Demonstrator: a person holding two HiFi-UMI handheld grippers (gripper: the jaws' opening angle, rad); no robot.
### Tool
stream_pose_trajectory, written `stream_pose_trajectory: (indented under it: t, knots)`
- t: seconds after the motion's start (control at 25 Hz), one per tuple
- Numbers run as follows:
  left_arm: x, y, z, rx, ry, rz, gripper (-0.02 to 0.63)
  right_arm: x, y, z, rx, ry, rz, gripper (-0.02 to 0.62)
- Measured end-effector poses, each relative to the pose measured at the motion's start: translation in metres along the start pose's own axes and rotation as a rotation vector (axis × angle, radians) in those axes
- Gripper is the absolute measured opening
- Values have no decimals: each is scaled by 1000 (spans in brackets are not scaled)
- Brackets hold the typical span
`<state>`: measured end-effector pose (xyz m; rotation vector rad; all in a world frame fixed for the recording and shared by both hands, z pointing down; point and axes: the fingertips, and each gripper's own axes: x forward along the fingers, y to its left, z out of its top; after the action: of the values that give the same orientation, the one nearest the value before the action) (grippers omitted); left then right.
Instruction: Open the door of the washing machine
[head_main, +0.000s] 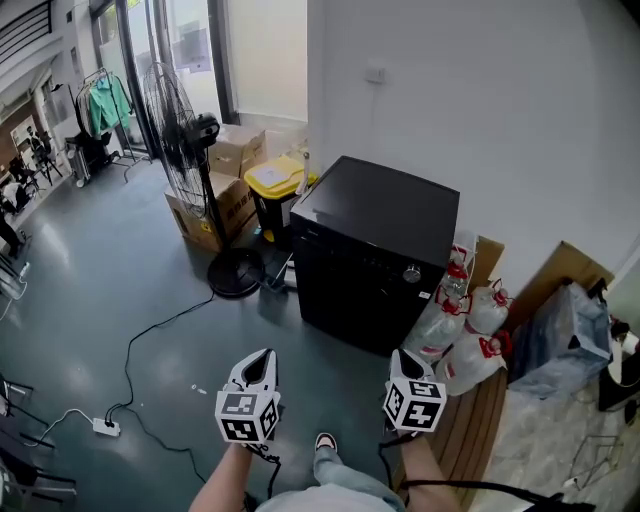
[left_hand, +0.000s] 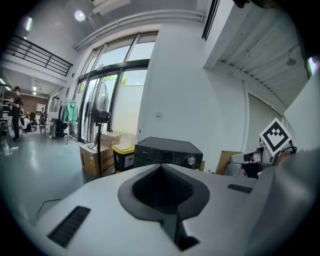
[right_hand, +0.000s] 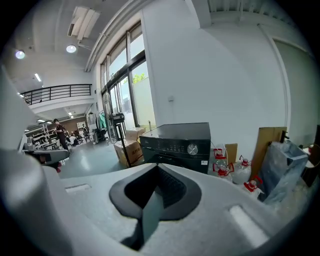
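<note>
The black washing machine (head_main: 375, 255) stands against the white wall, its front with a silver knob (head_main: 411, 274) turned toward me and its door closed. It also shows ahead in the left gripper view (left_hand: 167, 152) and in the right gripper view (right_hand: 177, 145). My left gripper (head_main: 262, 358) and right gripper (head_main: 403, 357) are held side by side low in the head view, a good way short of the machine. Both point at it. The left gripper (left_hand: 161, 166) is shut and empty, and the right gripper (right_hand: 157, 166) has its jaws together with nothing between them.
A standing fan (head_main: 185, 130), cardboard boxes (head_main: 215, 205) and a yellow-lidded bin (head_main: 275, 185) stand left of the machine. Water jugs with red caps (head_main: 470, 320) and wooden boards (head_main: 475, 420) lie to its right. A cable and power strip (head_main: 105, 427) lie on the grey floor at the left.
</note>
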<state>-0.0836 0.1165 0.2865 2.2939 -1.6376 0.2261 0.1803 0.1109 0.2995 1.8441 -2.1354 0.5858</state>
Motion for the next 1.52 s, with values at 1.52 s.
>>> stream_pose_trajectory:
  t: [1.52]
  knots:
    - [262, 120, 78, 88, 70, -228, 3, 224, -4, 76, 185, 3, -208, 5]
